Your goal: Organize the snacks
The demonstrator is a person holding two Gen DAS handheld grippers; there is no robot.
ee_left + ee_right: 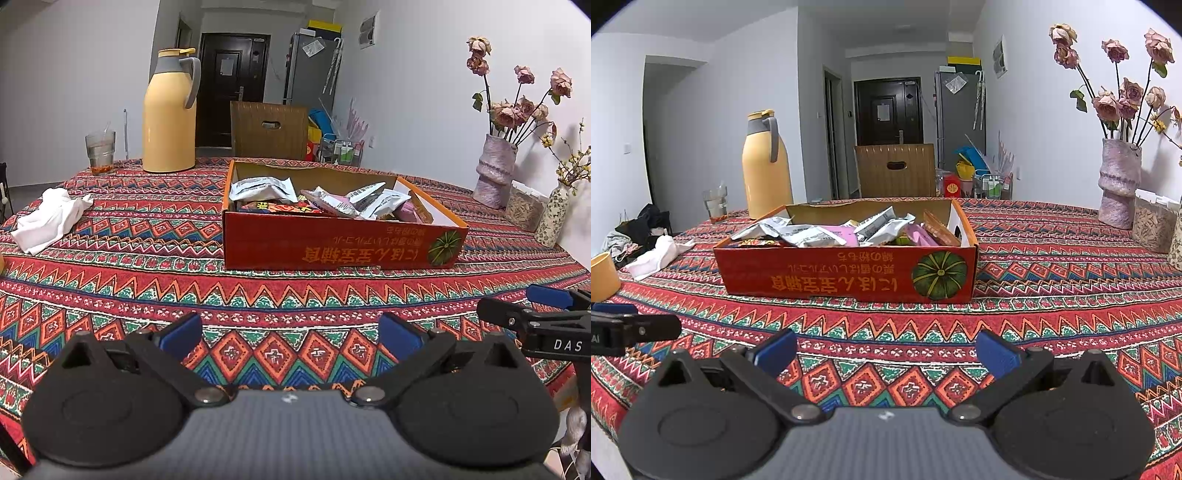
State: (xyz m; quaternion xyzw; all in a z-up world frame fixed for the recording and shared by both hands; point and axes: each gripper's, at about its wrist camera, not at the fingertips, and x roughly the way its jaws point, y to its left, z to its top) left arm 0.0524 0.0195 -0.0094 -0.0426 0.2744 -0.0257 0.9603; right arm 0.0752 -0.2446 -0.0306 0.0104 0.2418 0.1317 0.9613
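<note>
A shallow red cardboard box (332,243) (846,273) with a pumpkin picture stands on the patterned tablecloth. Several snack packets (332,201) (827,230), white, pink and orange, lie piled inside it. My left gripper (290,332) hovers open over the cloth, well in front of the box, with nothing between its blue pads. My right gripper (886,350) is likewise open and empty, short of the box's front wall. Each gripper's tip shows at the edge of the other's view.
A yellow thermos jug (170,114) and a glass (100,151) stand behind the box at left. A crumpled white cloth (48,218) lies at left. A vase of dried roses (1119,177), a clear jar (1152,225) and a small vase (552,218) stand at right. A chair back (269,129) is beyond the table.
</note>
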